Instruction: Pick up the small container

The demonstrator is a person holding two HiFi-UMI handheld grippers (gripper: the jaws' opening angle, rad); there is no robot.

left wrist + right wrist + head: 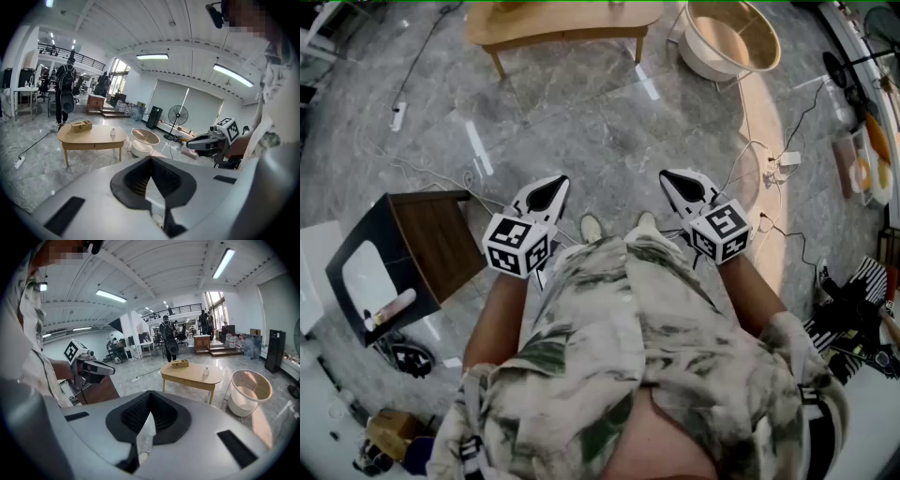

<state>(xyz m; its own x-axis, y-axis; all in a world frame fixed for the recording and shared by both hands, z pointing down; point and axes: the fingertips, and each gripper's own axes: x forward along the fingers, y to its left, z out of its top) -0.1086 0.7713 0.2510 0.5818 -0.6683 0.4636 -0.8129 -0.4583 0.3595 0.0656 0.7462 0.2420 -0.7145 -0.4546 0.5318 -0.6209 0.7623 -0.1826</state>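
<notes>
The small container, a little clear bottle [112, 132], stands on a low wooden table [93, 138] several steps ahead, to the right of a wooden box [80, 125]. The right gripper view shows the same bottle [205, 371], table [192, 376] and box [179, 363]. In the head view only the table's near edge [562, 26] shows at the top. My left gripper [553, 184] [151, 160] and right gripper [673, 178] [149, 395] are held at waist height, side by side, far from the table. Both are shut with nothing between their jaws.
A white round tub [729, 39] sits to the right of the table. A dark side table [403, 253] stands close on my left. Cables and a power strip [397, 115] lie on the grey floor. A fan [177, 115] and a person with a backpack [66, 91] are farther back.
</notes>
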